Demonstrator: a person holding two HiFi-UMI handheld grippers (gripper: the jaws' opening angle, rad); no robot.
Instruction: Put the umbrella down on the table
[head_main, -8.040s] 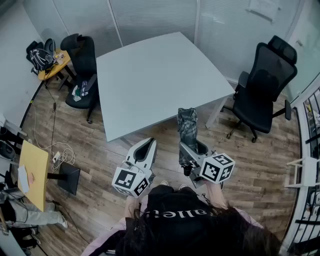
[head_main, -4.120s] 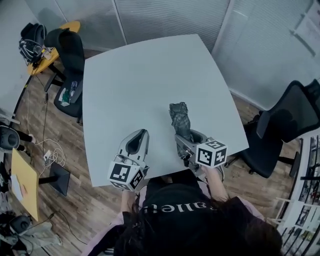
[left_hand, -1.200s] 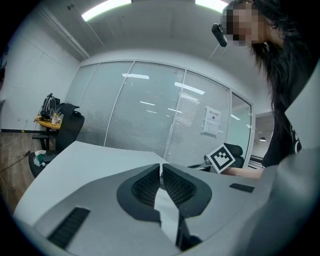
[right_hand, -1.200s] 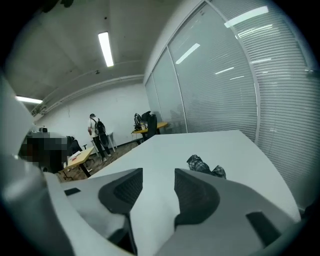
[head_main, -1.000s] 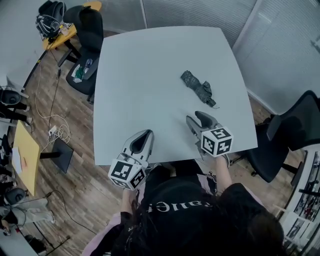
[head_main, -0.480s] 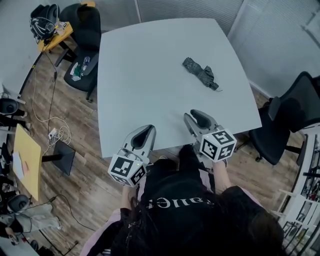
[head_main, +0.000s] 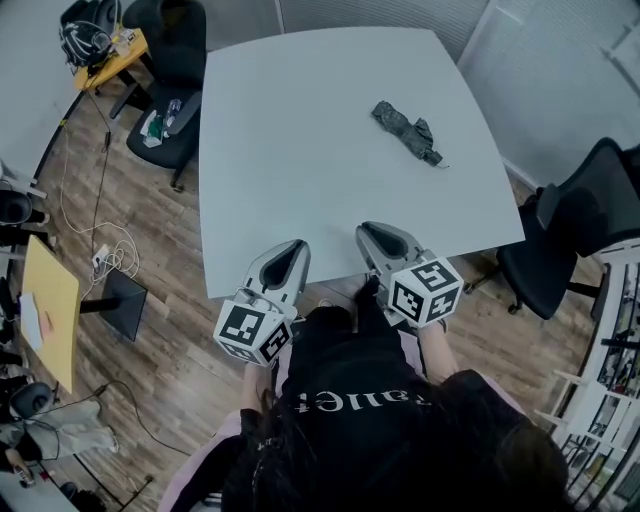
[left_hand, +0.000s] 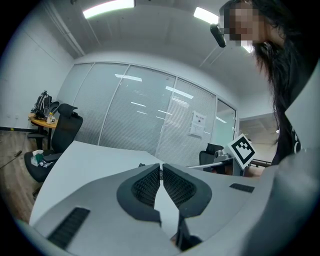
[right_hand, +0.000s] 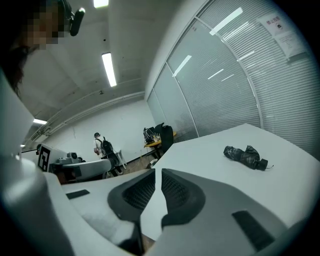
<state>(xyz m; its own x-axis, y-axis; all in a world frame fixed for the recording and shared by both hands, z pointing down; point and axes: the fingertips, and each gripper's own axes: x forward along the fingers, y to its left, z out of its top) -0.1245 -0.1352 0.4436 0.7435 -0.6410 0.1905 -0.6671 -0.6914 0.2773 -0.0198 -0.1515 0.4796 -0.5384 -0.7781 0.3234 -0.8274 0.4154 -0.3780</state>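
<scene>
The folded dark plaid umbrella (head_main: 407, 131) lies flat on the pale grey table (head_main: 300, 150), toward its far right side, with nothing touching it. In the right gripper view the umbrella (right_hand: 245, 156) rests well ahead and to the right. My right gripper (head_main: 368, 230) hovers at the table's near edge; its jaws are closing, nearly together, with nothing between them (right_hand: 155, 171). My left gripper (head_main: 292, 245) sits beside it at the same edge, its jaws together and empty (left_hand: 161, 165).
One black office chair (head_main: 175, 60) stands at the table's far left corner and another (head_main: 590, 210) at its right. A yellow side table (head_main: 45, 310) and a black stand (head_main: 125, 300) sit on the wooden floor at left. A person (right_hand: 102, 147) stands far off.
Both grippers have drawn back from the umbrella to the table's near edge. The right jaws have narrowed from wide apart to nearly together. The umbrella has stayed where it lay.
</scene>
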